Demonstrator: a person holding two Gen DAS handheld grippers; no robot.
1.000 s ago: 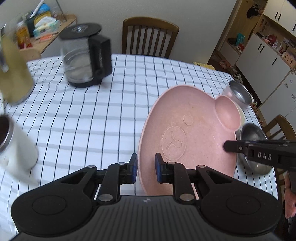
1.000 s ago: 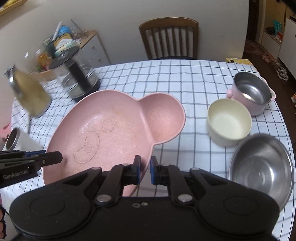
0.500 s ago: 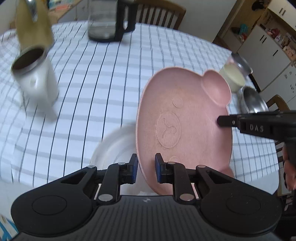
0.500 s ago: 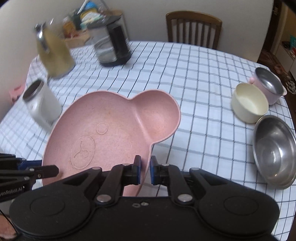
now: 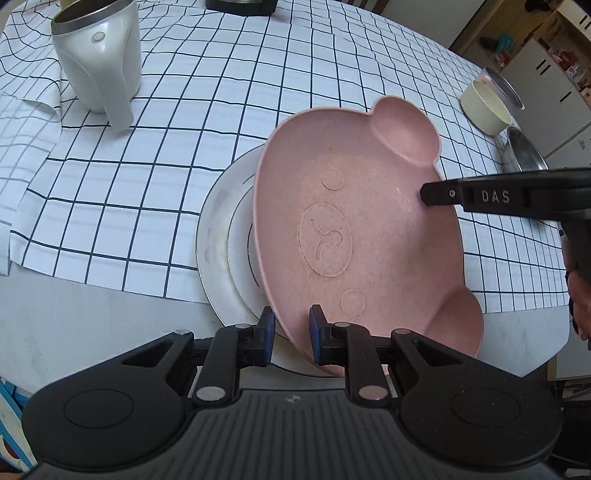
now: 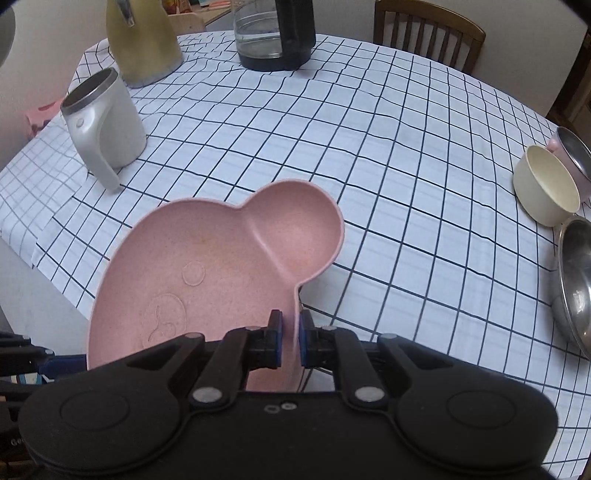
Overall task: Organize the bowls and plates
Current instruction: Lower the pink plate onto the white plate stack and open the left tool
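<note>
Grippers first: the left gripper is clamping the near rim of the pink bear-shaped plate, its blue-padded fingers closing narrowly on that edge. The right gripper is pinching the same plate's rim on the opposite side, just below one round ear compartment, jaws drawn narrow on the thin wall. The plate is tilting between the two grippers, one edge overlapping a white round plate lying under it at the table's near edge, where the checked tablecloth is ending; whether the two plates are touching cannot be told. Farther left, a white mug with a steel rim is standing upright on the cloth. Farther right, a cream bowl, a pink-sided steel pot and a steel bowl are sitting close together. At the far side, a glass coffee carafe, a yellowish jug and a wooden chair are showing.
</note>
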